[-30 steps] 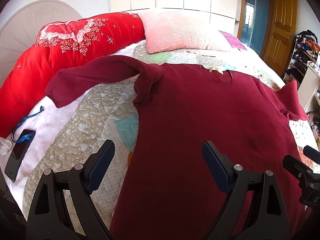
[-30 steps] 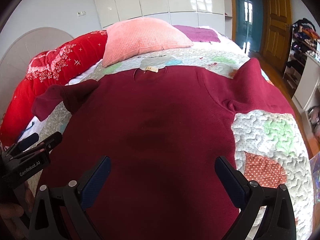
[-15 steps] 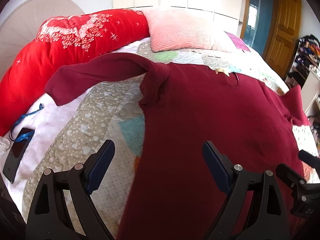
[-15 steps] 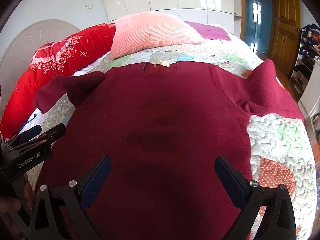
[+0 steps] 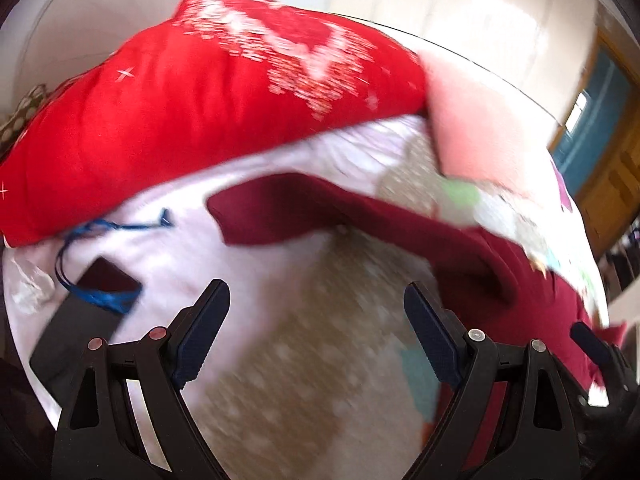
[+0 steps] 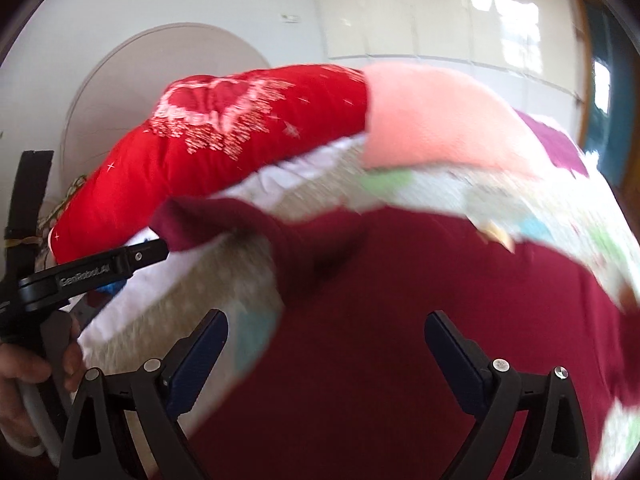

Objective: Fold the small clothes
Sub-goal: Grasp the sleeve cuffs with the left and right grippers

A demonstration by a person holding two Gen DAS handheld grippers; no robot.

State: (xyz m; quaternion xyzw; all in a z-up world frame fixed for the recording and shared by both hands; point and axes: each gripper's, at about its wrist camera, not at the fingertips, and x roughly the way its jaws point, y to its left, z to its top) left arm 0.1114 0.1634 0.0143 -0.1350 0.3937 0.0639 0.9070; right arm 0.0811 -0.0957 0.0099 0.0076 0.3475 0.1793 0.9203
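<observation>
Both views have swung left toward the outstretched sleeve (image 5: 280, 212) | maroon sweater (image 6: 420, 340) lies flat on the quilt (image 5: 300, 360) | left gripper (image 5: 316, 316) open and empty — right gripper (image 6: 326, 344) has just been closing slightly, nothing between | step: reaching for sleeve | next: pinch cuff, fold inward

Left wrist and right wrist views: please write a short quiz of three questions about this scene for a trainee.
1. True or false: the left gripper holds the dark red sweater.
2. Which lies nearest the phone? A) blue cord B) pink pillow C) wooden door
3. Fill in: the sleeve points toward the ____ quilt.

Key: 1 false; 2 A; 3 red.
</observation>
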